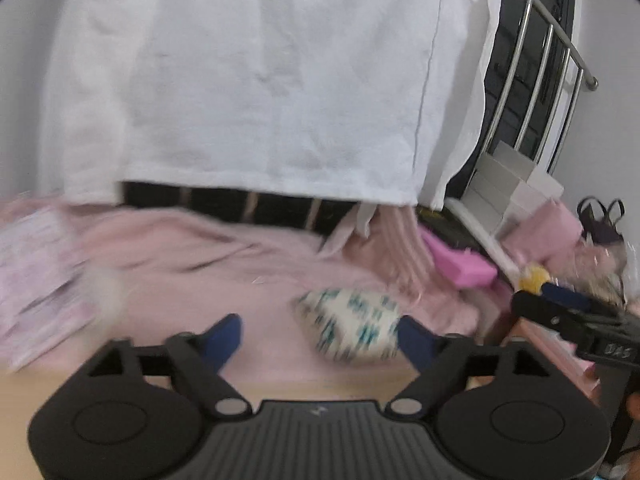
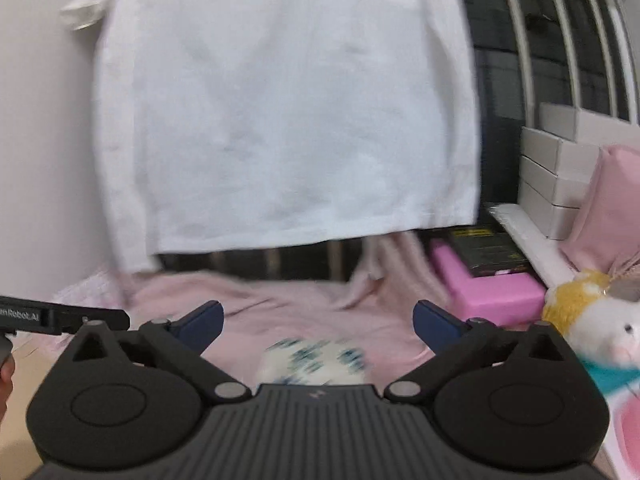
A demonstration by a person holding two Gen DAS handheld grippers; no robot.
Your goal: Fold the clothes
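A small white garment with a teal print, already bundled into a compact folded packet (image 1: 349, 326), lies on the pink bedspread (image 1: 224, 248), just ahead of both tools and touching neither. The left gripper (image 1: 320, 334) has its blue-padded jaws spread wide with nothing between them, and the right gripper (image 2: 318, 322) is likewise wide apart and empty. That piece looks finished. What is left seems to be the crumpled pale pink patterned cloth (image 1: 36, 264) at the left edge, though blur hides what it is. A large white cloth (image 2: 280, 112) hangs behind the bed, untouched.
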